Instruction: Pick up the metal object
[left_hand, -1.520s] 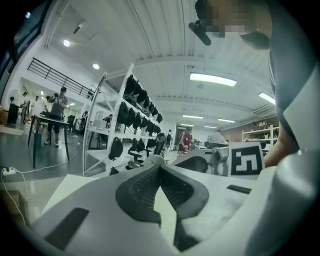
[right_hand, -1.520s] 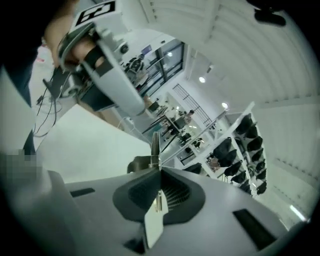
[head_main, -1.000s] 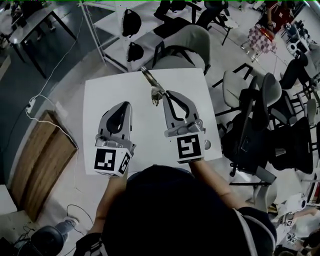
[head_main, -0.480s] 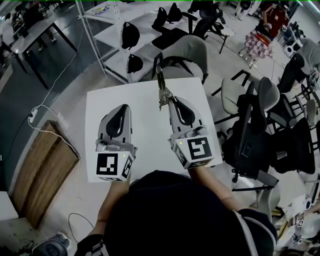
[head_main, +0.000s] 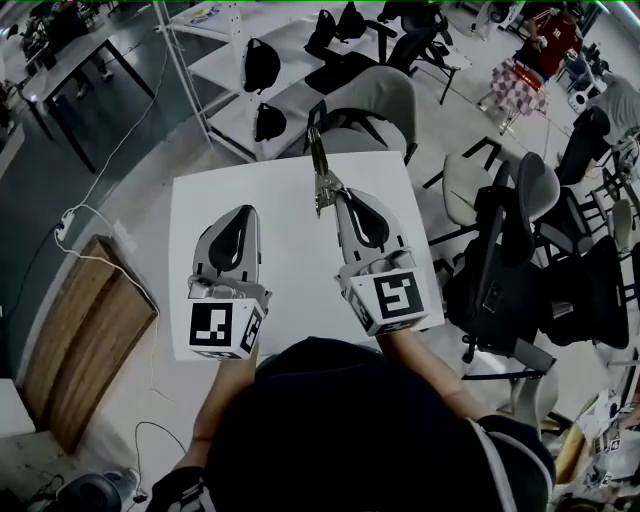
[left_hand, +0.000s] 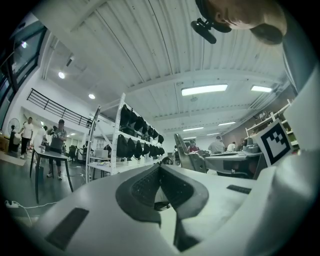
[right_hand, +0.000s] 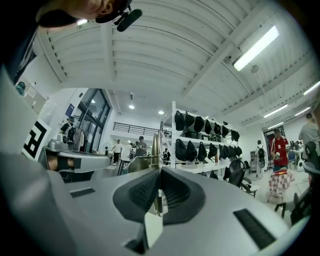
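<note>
- The right gripper (head_main: 337, 198) has its jaws pinched almost fully together on the metal object (head_main: 320, 172). In the right gripper view a slim bright strip (right_hand: 155, 145) stands up out of the thin slit between the dark pads.
- The object is at the far middle of the white table (head_main: 290, 275). It sticks out past the gripper's tips towards the grey chair (head_main: 378, 95) beyond the far edge. It looks lifted clear of the top, though I can't be sure from the head view.
- The grip is low on the piece, with most of the length beyond the pads. I'd expect it to pivot if the wrist jerks, so a slow, level carry is the thing here.
- Keep the squeeze steady. Smooth metal between two pads can slip sideways, and easing off would let it drop.
- Watch the long free end. It points out over the table's far edge, so I'd bring it back over the white top before any turn, well away from the chair back.
- The left gripper (head_main: 244, 214) sits over the table's left half, well apart from the object. Its jaws (left_hand: 160, 171) are closed together with nothing between them.
- It isn't needed. Best parked there, out of the right one's path.
</note>
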